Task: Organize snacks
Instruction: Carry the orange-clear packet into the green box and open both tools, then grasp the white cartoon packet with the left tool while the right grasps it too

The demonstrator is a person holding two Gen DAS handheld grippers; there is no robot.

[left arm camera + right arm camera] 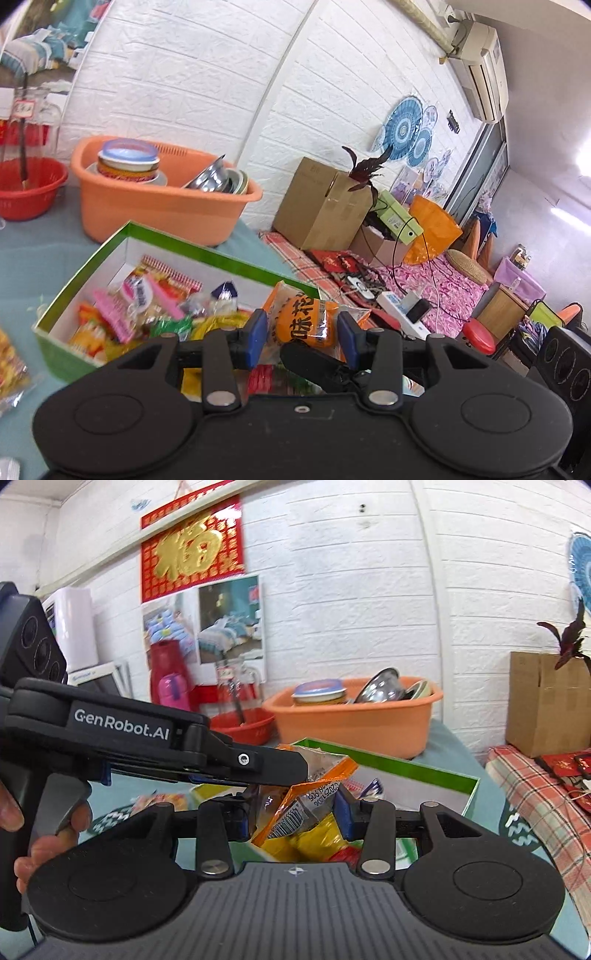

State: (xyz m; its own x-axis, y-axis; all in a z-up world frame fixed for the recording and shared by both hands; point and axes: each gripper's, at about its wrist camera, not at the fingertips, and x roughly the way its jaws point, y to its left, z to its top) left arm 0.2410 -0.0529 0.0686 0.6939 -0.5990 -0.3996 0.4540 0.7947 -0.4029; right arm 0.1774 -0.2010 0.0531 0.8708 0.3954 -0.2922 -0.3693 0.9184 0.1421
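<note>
An orange and clear snack packet (308, 321) with black characters hangs just above the green snack box (207, 248). My left gripper (303, 331) has its blue pads pressed on the packet's two sides. A black finger (314, 363) of the right gripper crosses just below it. In the right wrist view the same packet (306, 797), barcode side showing, sits clamped between the pads of my right gripper (293, 818). The left gripper (295, 771) reaches in from the left over the packet's top, held by a person's hand (48, 842). The box (406, 765) holds several wrapped snacks.
An orange basin (147, 210) of bowls and lids stands behind the box, with a red basket (26, 188) to its left. Another snack bag (11, 365) lies on the teal table at the left edge. A cardboard box (321, 206) and clutter sit on a bench beyond.
</note>
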